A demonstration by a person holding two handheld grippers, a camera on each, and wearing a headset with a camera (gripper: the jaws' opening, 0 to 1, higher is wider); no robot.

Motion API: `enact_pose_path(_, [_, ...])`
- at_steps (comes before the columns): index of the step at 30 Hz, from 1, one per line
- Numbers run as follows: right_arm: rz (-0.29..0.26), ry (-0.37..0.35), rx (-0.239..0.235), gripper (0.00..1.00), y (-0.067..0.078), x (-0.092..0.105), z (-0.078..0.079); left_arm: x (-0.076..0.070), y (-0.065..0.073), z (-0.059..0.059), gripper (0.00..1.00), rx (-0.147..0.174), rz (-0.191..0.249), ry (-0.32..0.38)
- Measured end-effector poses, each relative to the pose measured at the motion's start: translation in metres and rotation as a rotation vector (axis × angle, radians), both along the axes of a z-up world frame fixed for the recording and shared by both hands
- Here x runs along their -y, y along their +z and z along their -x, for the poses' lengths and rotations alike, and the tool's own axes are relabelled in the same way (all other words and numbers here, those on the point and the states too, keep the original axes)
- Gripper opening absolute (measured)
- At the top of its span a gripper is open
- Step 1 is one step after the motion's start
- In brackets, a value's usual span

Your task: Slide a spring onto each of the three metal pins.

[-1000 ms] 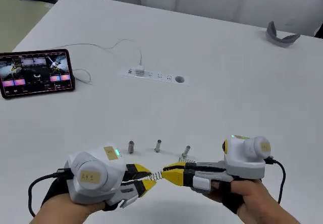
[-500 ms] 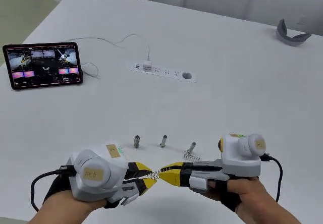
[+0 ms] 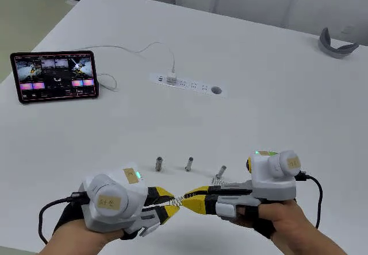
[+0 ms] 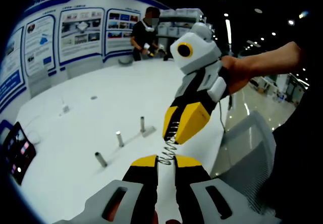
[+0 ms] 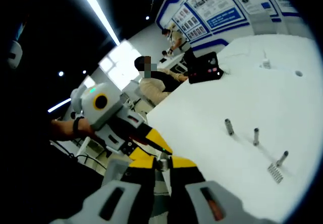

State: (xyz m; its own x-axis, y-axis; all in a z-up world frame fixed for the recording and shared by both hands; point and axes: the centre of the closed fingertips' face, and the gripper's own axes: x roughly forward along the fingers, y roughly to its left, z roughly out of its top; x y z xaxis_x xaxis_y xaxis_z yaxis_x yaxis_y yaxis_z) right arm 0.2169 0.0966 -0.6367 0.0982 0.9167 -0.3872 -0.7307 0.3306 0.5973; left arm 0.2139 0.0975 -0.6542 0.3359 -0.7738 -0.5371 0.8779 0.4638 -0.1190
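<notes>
Holding the spring [image 3: 179, 201] by its ends, the left gripper [image 3: 171, 204] and right gripper [image 3: 187, 200] are each clamped on it, on the near side of the metal pins [image 3: 188, 163]; pulling apart could deform or fling it.

White table [image 3: 259, 111], grey chairs [image 3: 253, 2], poster-lined wall [image 4: 81, 32], perhaps glossy floor [image 4: 255, 105]

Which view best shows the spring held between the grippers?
The left gripper view: the spring spans between the left gripper and right gripper. The head view shows it tiny; the right gripper view's own jaws mostly hide it.
</notes>
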Motion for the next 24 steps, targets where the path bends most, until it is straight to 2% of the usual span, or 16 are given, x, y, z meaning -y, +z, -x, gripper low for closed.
enact_pose_path(5, [0.022,0.031,0.009,0.12,0.001,0.000,-0.002,-0.001,-0.002,-0.001,0.12,0.007,-0.003,0.011])
enact_pose_path(7, [0.024,0.040,0.015,0.12,0.002,0.001,-0.004,-0.004,-0.004,-0.002,0.13,0.015,-0.020,0.019])
enact_pose_path(15, [0.086,0.063,0.056,0.12,-0.001,0.009,-0.013,-0.017,-0.008,-0.006,0.19,0.008,-0.029,0.067])
enact_pose_path(20, [0.148,0.070,0.074,0.12,-0.008,0.017,-0.022,-0.025,-0.007,-0.010,0.20,0.008,-0.021,0.103])
enact_pose_path(24, [0.220,0.107,0.115,0.12,-0.016,0.021,-0.026,-0.029,-0.006,-0.013,0.23,0.008,-0.020,0.127])
